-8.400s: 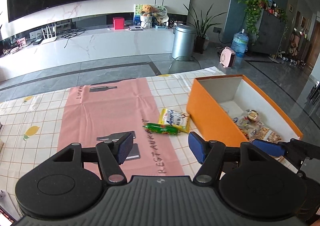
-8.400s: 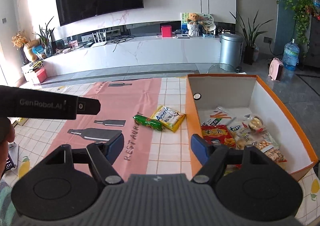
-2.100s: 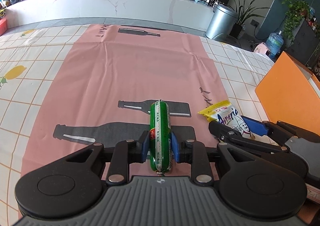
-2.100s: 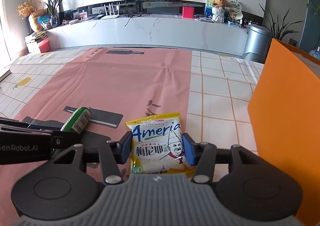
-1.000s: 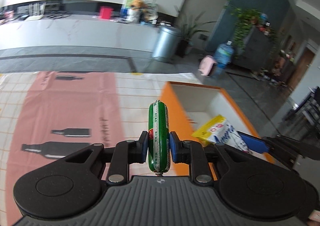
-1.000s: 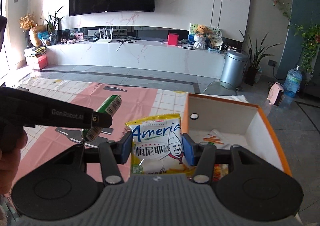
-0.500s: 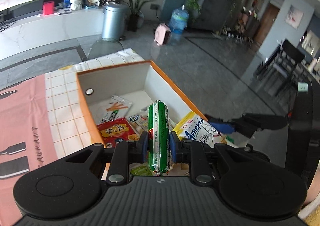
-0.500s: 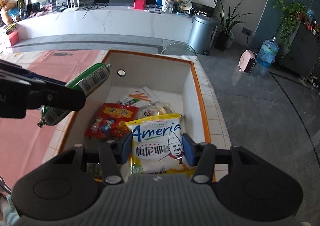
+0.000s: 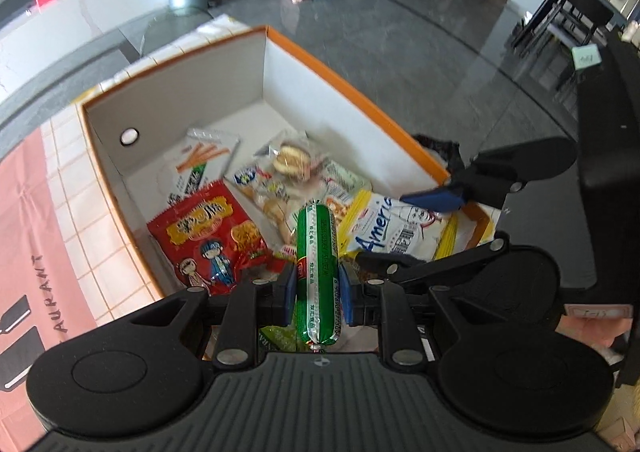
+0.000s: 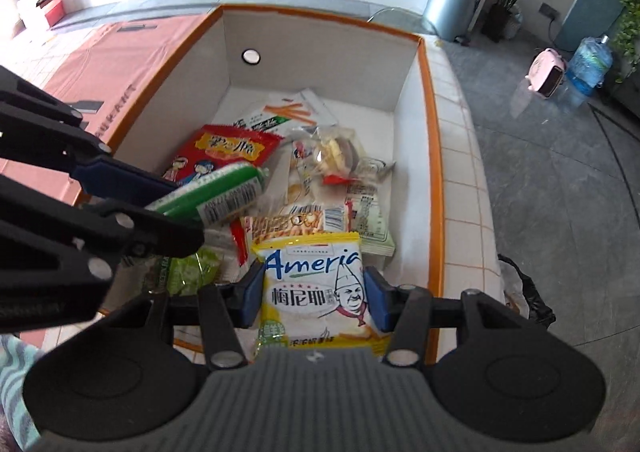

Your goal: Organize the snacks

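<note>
The left gripper (image 9: 318, 288), lower centre of the left wrist view, is clamping a green plastic-wrapped sausage stick (image 9: 317, 274) w/ its blue pads (image 9: 289, 292) pressing on both sides; the stick is pointing up the frame and hanging over the near end of the orange cardboard box w/ white inside walls (image 9: 224, 91). In the right wrist view the same stick (image 10: 216, 197) is showing at centre left, tilted, in the left gripper's (image 10: 160, 199) blue-tipped fingers. The right gripper (image 10: 314, 298), lower centre of that view, is gripping a yellow-and-white "Ameria" snack packet (image 10: 316, 288) by its two side edges, over the box's (image 10: 434, 155) near end; in the left wrist view that packet (image 9: 394, 230) is sitting at centre right, in the right gripper (image 9: 404, 228). Inside the box, several packs are lying in a loose heap: a red crisp bag w/ cartoon kids (image 9: 206, 238) at the left, a white packet w/ orange sticks printed on it (image 9: 200, 161) toward the far wall, and a clear wrapper holding a round pastry (image 9: 290, 161) mid-box. A pink cloth w/ black bottle prints (image 9: 24, 236) is lying at the frame's left edge, beside the box on the checked tablecloth (image 9: 80, 211).
</note>
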